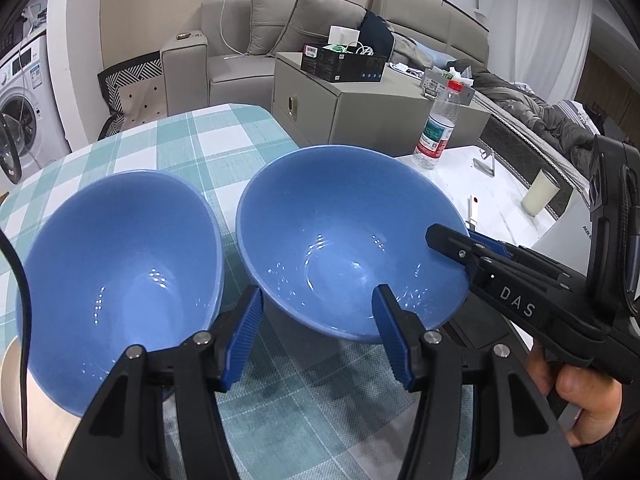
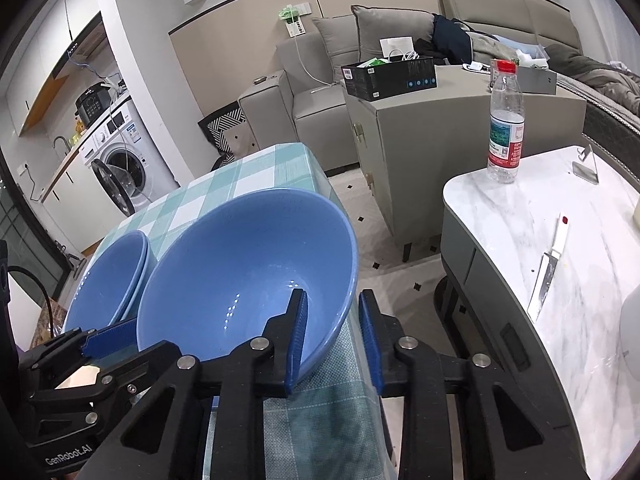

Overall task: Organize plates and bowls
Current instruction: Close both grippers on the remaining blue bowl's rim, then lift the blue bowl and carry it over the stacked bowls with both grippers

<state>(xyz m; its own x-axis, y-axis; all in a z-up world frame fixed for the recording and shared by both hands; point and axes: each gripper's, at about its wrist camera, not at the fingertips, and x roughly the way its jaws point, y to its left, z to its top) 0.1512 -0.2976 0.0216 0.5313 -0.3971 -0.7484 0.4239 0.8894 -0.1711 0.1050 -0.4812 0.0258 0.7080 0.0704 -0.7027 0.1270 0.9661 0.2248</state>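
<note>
Two blue bowls sit side by side on a checked teal tablecloth (image 1: pixel 192 140). In the left wrist view the left bowl (image 1: pixel 120 272) is at the left and the right bowl (image 1: pixel 344 240) at the centre. My left gripper (image 1: pixel 318 320) is open, its fingers astride the near rim of the right bowl. My right gripper (image 2: pixel 332 320) is open with its fingers astride that bowl's right rim (image 2: pixel 348 300), one inside and one outside. It shows in the left wrist view (image 1: pixel 460 248). The right bowl (image 2: pixel 248 272) and the left bowl (image 2: pixel 108 280) both show in the right wrist view.
A white marble side table (image 2: pixel 560 260) stands at the right with a water bottle (image 2: pixel 506 120), a knife (image 2: pixel 548 268) and a cup (image 1: pixel 540 192). A grey cabinet (image 1: pixel 360 108), sofa and washing machine (image 2: pixel 124 164) lie beyond. The table edge runs just right of the bowl.
</note>
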